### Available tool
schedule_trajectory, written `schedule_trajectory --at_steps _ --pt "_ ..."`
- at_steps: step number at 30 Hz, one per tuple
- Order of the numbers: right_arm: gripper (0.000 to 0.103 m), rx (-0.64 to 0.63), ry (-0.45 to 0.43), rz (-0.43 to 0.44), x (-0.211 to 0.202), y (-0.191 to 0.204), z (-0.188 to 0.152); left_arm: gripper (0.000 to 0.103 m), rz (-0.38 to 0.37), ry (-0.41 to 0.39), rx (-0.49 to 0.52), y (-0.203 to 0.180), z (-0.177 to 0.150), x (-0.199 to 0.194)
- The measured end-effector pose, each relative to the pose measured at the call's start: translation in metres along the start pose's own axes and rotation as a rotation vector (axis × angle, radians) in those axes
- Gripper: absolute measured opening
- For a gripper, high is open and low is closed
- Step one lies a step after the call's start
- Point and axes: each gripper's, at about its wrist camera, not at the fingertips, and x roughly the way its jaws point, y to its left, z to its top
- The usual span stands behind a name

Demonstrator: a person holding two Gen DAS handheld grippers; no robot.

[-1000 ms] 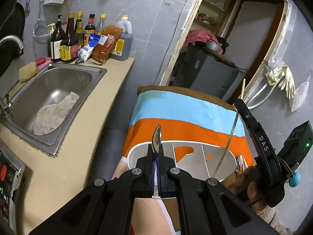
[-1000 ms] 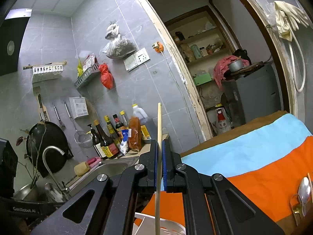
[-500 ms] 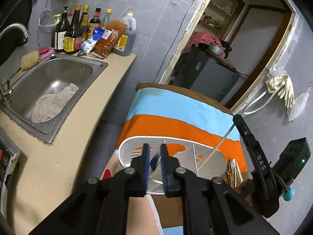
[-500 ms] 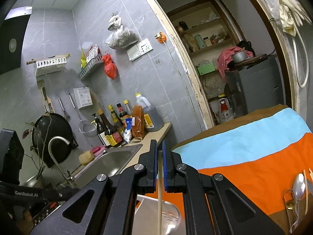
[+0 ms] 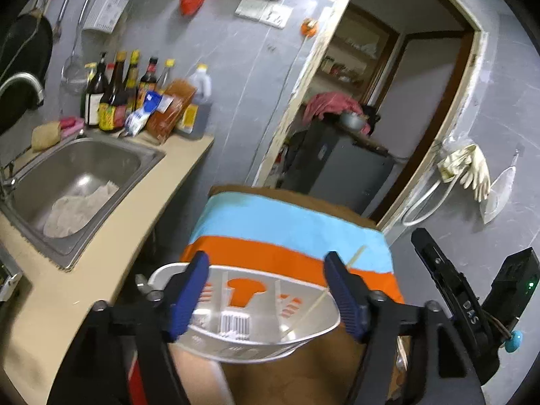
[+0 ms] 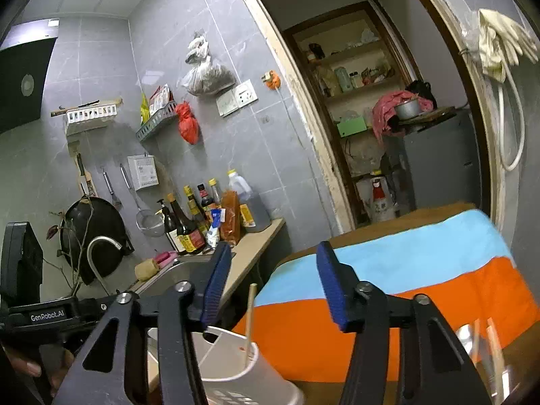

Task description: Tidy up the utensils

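Grey tiled kitchen walls stand behind everything, with a steel sink (image 5: 81, 182) and a row of sauce bottles (image 5: 118, 98) on the counter to the left, and an open doorway far right. You are working over a table draped in a blue and orange striped cloth (image 5: 287, 222).

Your left gripper (image 5: 266, 290) has its jaws spread wide and holds nothing. It hangs directly over the white utensil holder (image 5: 243, 347), whose dividers split it into compartments. One chopstick (image 5: 320, 300) leans in the right-hand compartment, its long axis slanting up and away to the far right, its tip poking out past the holder's far rim.

Your right gripper (image 6: 270, 283) is likewise wide apart and empty, poised just above that same chopstick, which from this side rises nearly upright between the two fingers without touching either.

The remaining utensils (image 6: 482, 337) lie on the cloth to the near right of the holder; they are blurred, but a spoon bowl and thin sticks seem to be among them. They sit on your right gripper's side, low and to its right, well apart from the left gripper. I judge the right hand the nearer one for the next pick, needing to swing down and rightward.
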Motion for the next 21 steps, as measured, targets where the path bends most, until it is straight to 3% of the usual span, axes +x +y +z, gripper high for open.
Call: schedule_trajectory --at_steps 2,4,8,12,21 --pt "0.071 -0.005 -0.012 -0.007 -0.011 -0.007 0.008 0.084 -0.005 -0.049 0.013 -0.013 -0.002 -0.004" --pt "0.081 -0.019 -0.024 -0.017 -0.022 -0.014 0.015 0.091 -0.017 -0.094 0.031 -0.025 -0.005 -0.008" --pt "0.102 -0.06 -0.061 -0.058 -0.046 -0.027 0.029 0.098 -0.053 -0.189 0.078 -0.054 -0.01 -0.016" --pt "0.102 -0.09 -0.087 -0.092 -0.068 -0.039 0.043 0.102 -0.079 -0.267 0.122 -0.085 -0.015 -0.022" --pt "0.102 -0.087 -0.094 -0.173 -0.109 -0.082 0.06 0.102 -0.089 -0.256 0.18 -0.13 -0.031 -0.009"
